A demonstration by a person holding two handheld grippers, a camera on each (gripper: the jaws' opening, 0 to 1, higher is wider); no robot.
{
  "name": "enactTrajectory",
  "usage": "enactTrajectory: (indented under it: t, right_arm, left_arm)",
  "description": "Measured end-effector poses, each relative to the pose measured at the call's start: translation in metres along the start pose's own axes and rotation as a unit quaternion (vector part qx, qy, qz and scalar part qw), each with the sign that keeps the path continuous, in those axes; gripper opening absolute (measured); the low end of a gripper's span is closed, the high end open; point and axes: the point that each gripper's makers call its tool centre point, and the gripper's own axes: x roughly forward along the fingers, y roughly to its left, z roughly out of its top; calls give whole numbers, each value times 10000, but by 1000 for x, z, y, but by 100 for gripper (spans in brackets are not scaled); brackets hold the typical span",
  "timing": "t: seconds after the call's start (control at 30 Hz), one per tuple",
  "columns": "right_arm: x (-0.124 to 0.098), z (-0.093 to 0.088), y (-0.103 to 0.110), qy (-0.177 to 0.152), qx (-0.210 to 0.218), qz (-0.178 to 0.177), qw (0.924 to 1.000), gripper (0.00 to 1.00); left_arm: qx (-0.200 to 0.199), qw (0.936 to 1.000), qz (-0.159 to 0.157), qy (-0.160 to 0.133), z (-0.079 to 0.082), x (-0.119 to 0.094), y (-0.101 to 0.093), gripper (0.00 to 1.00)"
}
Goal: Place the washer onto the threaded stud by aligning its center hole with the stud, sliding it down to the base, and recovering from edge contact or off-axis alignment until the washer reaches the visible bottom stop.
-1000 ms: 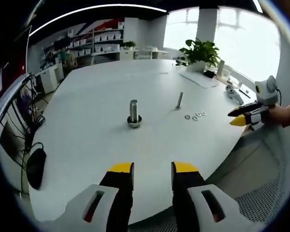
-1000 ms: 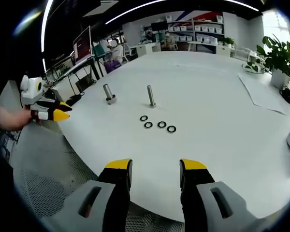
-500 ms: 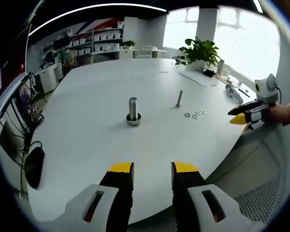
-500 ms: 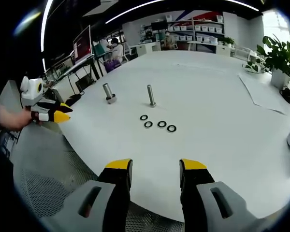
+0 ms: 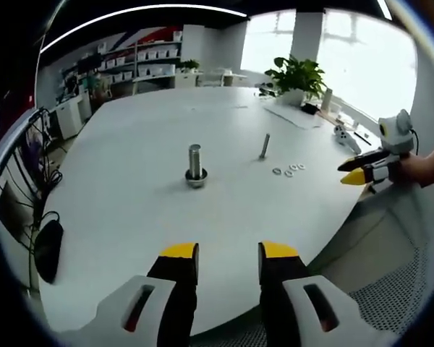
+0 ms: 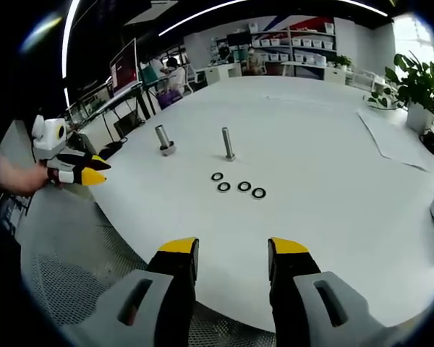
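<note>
both yellow-tipped tongs, left (image 5: 228, 251) and right (image 6: 232, 247), hover parted and empty off the white table (image 6: 333, 144), ready to approach four small metal washers (image 6: 238, 188) beside the slim upright threaded stud (image 6: 228, 144).

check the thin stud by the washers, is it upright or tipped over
Upright. In the right gripper view the thin stud stands on its base on the table, just beyond the four washers, which lie flat.

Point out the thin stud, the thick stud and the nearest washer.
thin stud (image 6: 228, 143), right gripper view, mid shaft
thick stud (image 6: 162, 136), right gripper view, mid shaft
nearest washer (image 6: 258, 193), right gripper view, ring's edge
</note>
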Motion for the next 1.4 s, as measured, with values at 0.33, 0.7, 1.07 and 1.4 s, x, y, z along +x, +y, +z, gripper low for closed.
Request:
enactTrajectory:
  t: [0.33, 0.7, 1.07, 1.4]
  right_arm:
    - [-1, 3, -1, -87, 45, 0, 10000, 41]
    - [0, 2, 0, -69, 28, 13, 10000, 41]
    - [1, 0, 1, -20, 28, 8, 10000, 40]
    - [1, -3, -1, 79, 11, -66, 9999, 40]
  left_arm:
    - [3, 10000, -72, -36, 2, 0, -2, 33]
    - [41, 9999, -117, -15, 1, 0, -5, 32]
    - [8, 9999, -140, -58, 2, 0, -4, 31]
    - [-33, 9997, -237, -81, 2, 0, -7, 31]
